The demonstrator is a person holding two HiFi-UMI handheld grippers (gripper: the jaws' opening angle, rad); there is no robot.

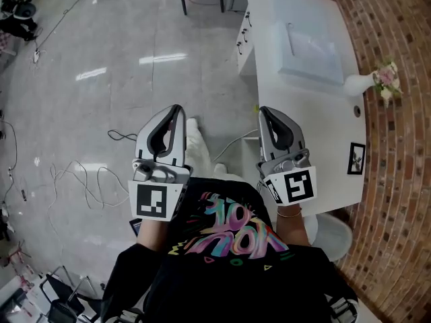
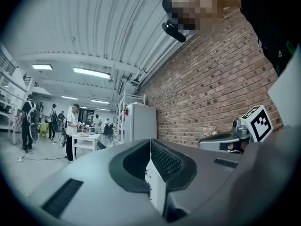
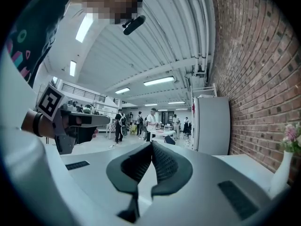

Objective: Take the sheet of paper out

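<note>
Looking down, head view: a white table runs beside the brick wall on the frame's right. Only this view shows the tabletop from above.
Task's thing: what looks like the sheet of paper lies flat on the table in the upper right. It is pale grey-blue and straight-edged. I cannot tell whether it is bare or inside a cover.
Left gripper: the left gripper is left of centre over the grey floor — jaws pressed together, nothing between, well apart from the sheet.
Right gripper: the right gripper is at the table's left edge, jaws closed tip to tip and empty.
Gripper views only: both look level across the room, showing people far off and a tall white cabinet against the brick. Neither shows the sheet.
Right gripper view alone: a vase of flowers stands at the lower right edge.
</note>
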